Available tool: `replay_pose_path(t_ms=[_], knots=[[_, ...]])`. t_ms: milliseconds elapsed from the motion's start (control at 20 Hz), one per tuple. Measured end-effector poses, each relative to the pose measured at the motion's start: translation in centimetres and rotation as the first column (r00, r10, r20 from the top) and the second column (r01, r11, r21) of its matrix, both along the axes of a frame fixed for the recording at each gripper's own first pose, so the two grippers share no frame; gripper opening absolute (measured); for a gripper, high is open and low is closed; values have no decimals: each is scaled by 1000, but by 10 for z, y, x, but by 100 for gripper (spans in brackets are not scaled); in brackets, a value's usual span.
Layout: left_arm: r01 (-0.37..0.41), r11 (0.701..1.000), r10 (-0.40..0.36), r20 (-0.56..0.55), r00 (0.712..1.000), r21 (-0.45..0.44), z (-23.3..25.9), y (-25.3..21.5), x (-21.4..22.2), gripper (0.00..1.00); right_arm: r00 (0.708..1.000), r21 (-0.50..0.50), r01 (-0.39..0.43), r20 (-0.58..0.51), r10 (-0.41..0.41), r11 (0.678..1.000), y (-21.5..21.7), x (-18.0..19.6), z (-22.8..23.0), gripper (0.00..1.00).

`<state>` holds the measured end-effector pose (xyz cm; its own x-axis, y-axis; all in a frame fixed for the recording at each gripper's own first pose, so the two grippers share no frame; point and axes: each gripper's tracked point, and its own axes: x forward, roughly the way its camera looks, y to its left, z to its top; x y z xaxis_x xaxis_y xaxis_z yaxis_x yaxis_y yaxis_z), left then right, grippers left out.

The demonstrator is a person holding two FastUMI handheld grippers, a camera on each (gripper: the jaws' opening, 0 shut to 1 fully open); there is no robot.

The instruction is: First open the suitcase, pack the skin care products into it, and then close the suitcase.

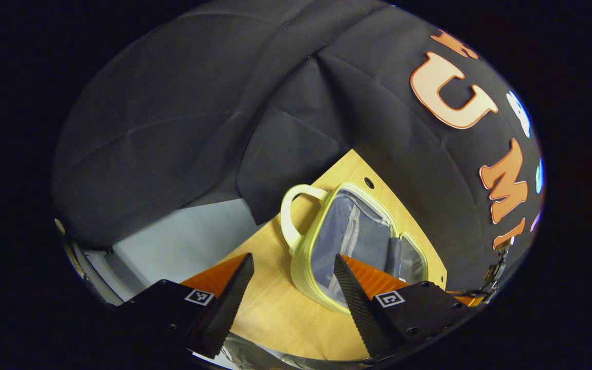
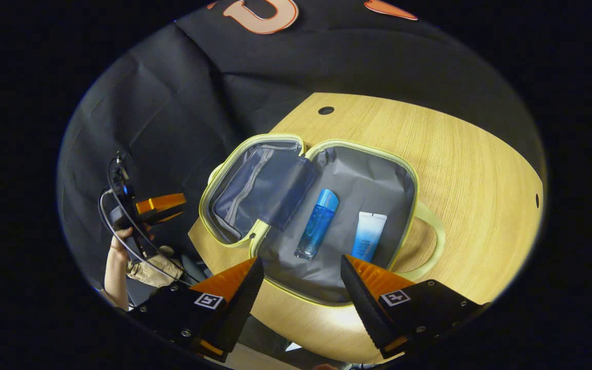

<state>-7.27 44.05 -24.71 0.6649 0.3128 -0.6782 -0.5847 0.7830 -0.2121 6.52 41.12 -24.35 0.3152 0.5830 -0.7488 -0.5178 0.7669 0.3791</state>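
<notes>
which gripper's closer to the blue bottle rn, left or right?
Right, likely. The right gripper hovers open just above the blue bottle lying in the open suitcase. The left gripper is off the table edge, beyond the suitcase's lid side.

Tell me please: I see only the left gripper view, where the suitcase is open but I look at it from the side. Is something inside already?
Observer: Yes. In the right gripper view, a blue bottle and a white-and-blue tube lie side by side in one half of the suitcase.
Operator: Does the right gripper hold one of them?
Observer: No. The right gripper is open, with nothing between its fingers.
Operator: And the lid half?
Observer: The lid half lies folded out on the table, and both products are in the other half.
</notes>
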Motion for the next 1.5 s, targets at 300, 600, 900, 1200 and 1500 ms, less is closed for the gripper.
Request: replay_pose_path(t_ms=[300,600,900,1200,1500], knots=[[40,999,-41,-35,999,-13,-35,45,52,98,992,84,116,30,-119,990,3,-4,9,95],[62,996,-64,-19,998,-71,-63,59,93,98,968,124,241,41,-248,963,-10,-3,3,95],[-74,993,61,-133,989,-94,-83,71,95,17,934,135,334,83,-346,933,-50,-8,2,96],[43,992,-25,-142,990,119,-34,39,104,11,882,178,410,174,-438,895,-106,-6,35,95],[148,945,-119,-116,986,291,42,-18,116,11,821,193,474,255,-510,859,-170,-5,66,95]])
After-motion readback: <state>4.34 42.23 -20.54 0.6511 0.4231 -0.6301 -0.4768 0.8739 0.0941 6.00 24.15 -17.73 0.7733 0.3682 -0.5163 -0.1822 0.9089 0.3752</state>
